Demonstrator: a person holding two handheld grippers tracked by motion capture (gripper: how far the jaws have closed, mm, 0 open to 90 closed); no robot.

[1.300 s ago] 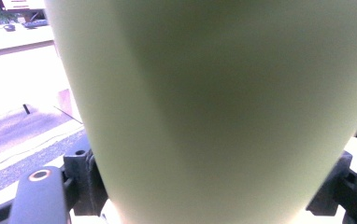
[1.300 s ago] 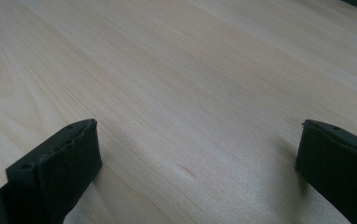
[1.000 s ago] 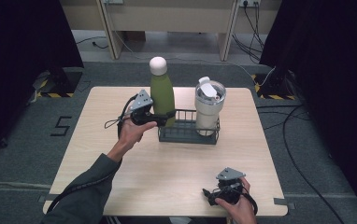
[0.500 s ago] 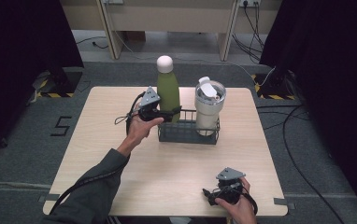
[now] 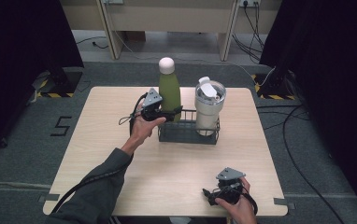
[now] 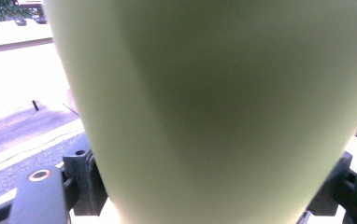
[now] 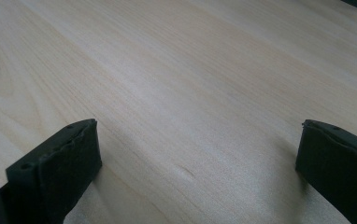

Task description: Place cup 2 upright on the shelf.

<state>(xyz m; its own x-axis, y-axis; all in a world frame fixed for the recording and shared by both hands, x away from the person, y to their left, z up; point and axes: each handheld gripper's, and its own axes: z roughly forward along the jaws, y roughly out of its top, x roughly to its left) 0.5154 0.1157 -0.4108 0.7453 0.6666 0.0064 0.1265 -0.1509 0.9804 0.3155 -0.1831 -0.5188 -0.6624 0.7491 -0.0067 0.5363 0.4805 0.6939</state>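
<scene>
Left hand-held gripper (image 5: 169, 113) clamped on the lower body of the tall matte-green metal bottle with a white rounded cap (image 5: 169, 88), held upright at the left end of the dark wire basket (image 5: 186, 136) in the middle of the pale wooden table (image 5: 120, 154); green wall of the bottle pressed right between the black jaws in the left gripper view. In the basket's right end, beside the bottle, a white-and-steel lidded tumbler (image 5: 208, 106) standing upright. Right hand-held gripper (image 5: 210, 193) resting low near the table's front right edge, well apart from the basket, jaws spread wide over bare wood with nothing between them.
</scene>
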